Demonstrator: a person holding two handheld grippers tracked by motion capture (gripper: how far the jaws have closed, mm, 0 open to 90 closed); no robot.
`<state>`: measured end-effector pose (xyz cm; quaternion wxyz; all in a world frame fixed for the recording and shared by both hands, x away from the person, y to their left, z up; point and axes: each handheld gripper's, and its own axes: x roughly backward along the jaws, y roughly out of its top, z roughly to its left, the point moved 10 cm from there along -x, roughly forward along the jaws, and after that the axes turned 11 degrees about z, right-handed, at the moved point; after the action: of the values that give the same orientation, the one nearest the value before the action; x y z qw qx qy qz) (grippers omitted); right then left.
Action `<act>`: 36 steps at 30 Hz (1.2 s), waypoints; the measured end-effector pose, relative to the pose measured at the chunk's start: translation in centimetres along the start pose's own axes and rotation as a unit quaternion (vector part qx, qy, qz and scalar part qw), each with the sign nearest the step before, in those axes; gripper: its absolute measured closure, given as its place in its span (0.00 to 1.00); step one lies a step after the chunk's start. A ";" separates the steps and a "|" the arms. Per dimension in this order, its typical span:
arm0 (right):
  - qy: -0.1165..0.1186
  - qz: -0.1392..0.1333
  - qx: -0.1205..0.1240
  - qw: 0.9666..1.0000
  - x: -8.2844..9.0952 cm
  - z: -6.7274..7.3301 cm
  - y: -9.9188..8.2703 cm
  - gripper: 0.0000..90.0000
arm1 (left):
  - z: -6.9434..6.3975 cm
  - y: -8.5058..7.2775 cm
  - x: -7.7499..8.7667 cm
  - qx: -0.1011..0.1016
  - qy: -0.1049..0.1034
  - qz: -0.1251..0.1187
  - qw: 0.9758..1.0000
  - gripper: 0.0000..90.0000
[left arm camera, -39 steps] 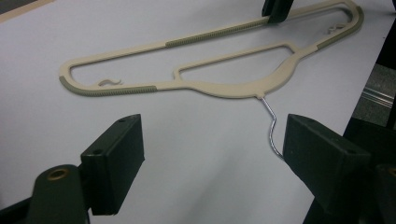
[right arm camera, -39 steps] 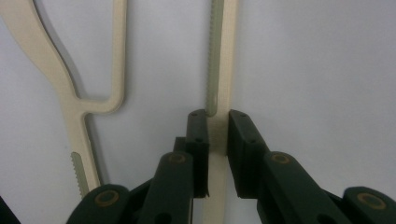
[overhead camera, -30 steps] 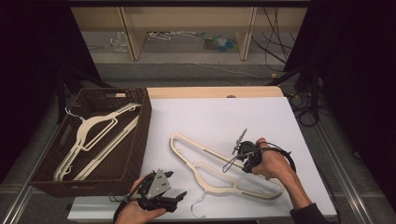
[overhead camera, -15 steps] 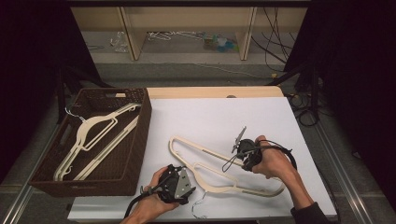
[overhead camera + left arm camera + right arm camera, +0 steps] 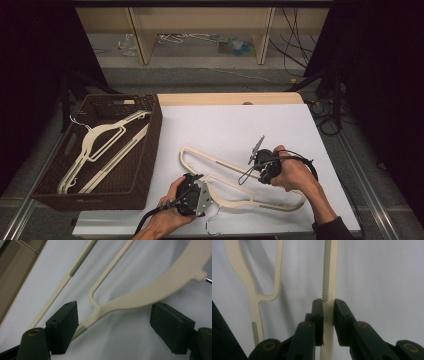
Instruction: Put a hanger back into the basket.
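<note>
A cream plastic hanger [image 5: 210,159] lies flat on the white table, slanting from the middle toward the front right. My right gripper [image 5: 264,166] is at its upper side. In the right gripper view this gripper [image 5: 328,302] is shut on the hanger's straight bar [image 5: 329,270], just below its notched strip. My left gripper [image 5: 196,192] sits low at the hanger's near end, by the front edge. In the left gripper view it [image 5: 113,308] stands open, with the hanger's curved shoulder [image 5: 155,290] lying between its two pads [image 5: 63,325].
A dark wicker basket [image 5: 150,145] stands at the table's left and holds two more cream hangers [image 5: 100,137]. The hanger's metal hook [image 5: 215,231] reaches the table's front edge. A shelf [image 5: 200,45] with loose items stands beyond the table, with cables [image 5: 325,115] at the right.
My left gripper has moved right and forward from the front edge until its open jaws straddle the hanger's shoulder. The right gripper stays shut on the bar, shifted slightly.
</note>
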<state>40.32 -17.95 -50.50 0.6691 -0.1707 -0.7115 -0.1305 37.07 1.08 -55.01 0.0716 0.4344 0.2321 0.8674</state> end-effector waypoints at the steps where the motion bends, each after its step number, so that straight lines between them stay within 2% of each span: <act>1: 0.007 -0.001 0.003 1.000 -0.1 0.0 0.0 0.88 | 0.0 0.3 0.2 -0.006 0.006 -0.008 1.000 0.25; 2: 0.009 -0.013 0.010 1.000 -0.2 0.0 0.2 0.88 | -0.1 0.5 0.4 -0.013 0.006 -0.013 1.000 0.25; 3: 0.026 -0.014 0.007 1.000 -0.3 0.3 0.1 0.88 | 0.0 0.8 0.7 -0.028 0.013 -0.023 0.999 0.24; 5: 0.027 -0.016 0.007 0.999 -0.3 0.3 0.0 0.88 | -0.2 1.1 1.1 -0.051 0.001 -0.030 0.998 0.25; 6: 0.029 -0.018 0.007 0.999 -0.3 0.2 0.0 0.88 | -0.3 1.4 1.3 -0.053 -0.004 -0.043 0.998 0.27; 7: 0.039 -0.023 0.016 0.999 -0.3 0.3 -0.1 0.88 | -0.4 1.4 1.5 -0.069 -0.006 -0.044 0.997 0.27; 9: 0.043 -0.025 0.020 0.999 -0.6 0.4 0.0 0.88 | -0.5 1.4 1.7 -0.096 -0.007 -0.046 0.994 0.31; 10: 0.043 -0.025 0.020 0.999 -0.6 0.4 0.0 0.88 | -1.1 1.6 1.7 -0.094 -0.025 -0.061 0.993 0.31; 11: 0.046 -0.025 0.024 0.998 -0.8 0.4 0.0 0.88 | -1.2 1.7 2.0 -0.117 -0.025 -0.066 0.991 0.33; 13: 0.052 -0.023 0.031 0.998 -1.4 0.4 0.0 0.88 | -1.7 2.0 2.3 -0.142 -0.029 -0.082 0.986 0.38; 14: 0.060 -0.019 0.041 0.997 -1.8 0.3 -0.2 0.88 | -1.8 2.1 2.4 -0.147 -0.031 -0.086 0.985 0.43; 15: 0.060 -0.021 0.039 0.997 -2.0 0.3 -0.2 0.88 | -1.9 2.2 2.6 -0.154 -0.034 -0.090 0.983 0.48; 16: 0.064 -0.022 0.039 0.997 -2.2 0.3 -0.2 0.88 | -1.9 2.2 2.7 -0.155 -0.034 -0.092 0.983 0.54; 17: 0.066 -0.022 0.038 0.997 -2.3 0.3 -0.3 0.88 | -2.0 2.3 2.9 -0.157 -0.042 -0.099 0.982 0.57; 18: 0.072 -0.023 0.039 0.996 -2.4 0.4 -0.3 0.88 | -2.0 2.4 3.0 -0.158 -0.040 -0.106 0.981 0.64; 22: 0.085 -0.028 0.036 0.995 -2.8 0.5 -0.4 0.88 | -1.9 2.6 3.5 -0.175 -0.041 -0.118 0.977 0.81; 23: 0.090 -0.028 0.038 0.995 -2.9 0.5 -0.4 0.88 | -1.9 2.5 3.7 -0.198 -0.038 -0.111 0.973 0.83; 24: 0.104 -0.031 0.033 0.994 -3.0 0.9 -0.3 0.88 | -2.0 2.7 3.8 -0.194 -0.036 -0.120 0.973 0.85; 25: 0.107 -0.029 0.035 0.993 -3.1 0.9 -0.4 0.88 | -2.1 2.9 3.9 -0.208 -0.032 -0.119 0.970 0.86; 26: 0.109 -0.032 0.037 0.993 -3.2 0.9 -0.4 0.88 | -2.1 3.0 4.0 -0.228 -0.027 -0.115 0.967 0.87; 27: 0.110 -0.032 0.038 0.993 -3.3 0.8 -0.4 0.88 | -2.2 3.1 4.2 -0.236 -0.022 -0.117 0.965 0.89; 28: 0.109 -0.032 0.046 0.992 -3.3 0.7 -0.5 0.88 | -2.1 3.2 4.4 -0.240 -0.020 -0.117 0.963 0.91; 29: 0.114 -0.032 0.046 0.992 -3.4 0.8 -0.5 0.88 | -2.0 3.4 4.6 -0.245 -0.016 -0.120 0.962 0.92; 30: 0.131 -0.038 0.040 0.990 -3.5 1.3 -0.5 0.88 | -1.9 3.5 4.9 -0.251 -0.013 -0.123 0.960 0.94; 32: 0.136 -0.036 0.038 0.989 -3.6 1.4 -0.5 0.88 | -1.8 3.7 5.2 -0.260 -0.012 -0.126 0.957 0.95; 35: 0.141 -0.040 0.040 0.988 -3.8 1.6 -0.3 0.86 | -1.6 3.7 5.4 -0.265 -0.009 -0.127 0.956 0.95; 36: 0.141 -0.040 0.036 0.989 -3.7 1.6 -0.3 0.82 | -1.6 3.7 5.4 -0.266 -0.008 -0.126 0.956 0.96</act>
<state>38.91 -17.76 -54.29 0.7624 -0.0976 -0.6209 -0.1540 32.76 -0.99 -50.25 0.2956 0.3740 0.0453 0.8779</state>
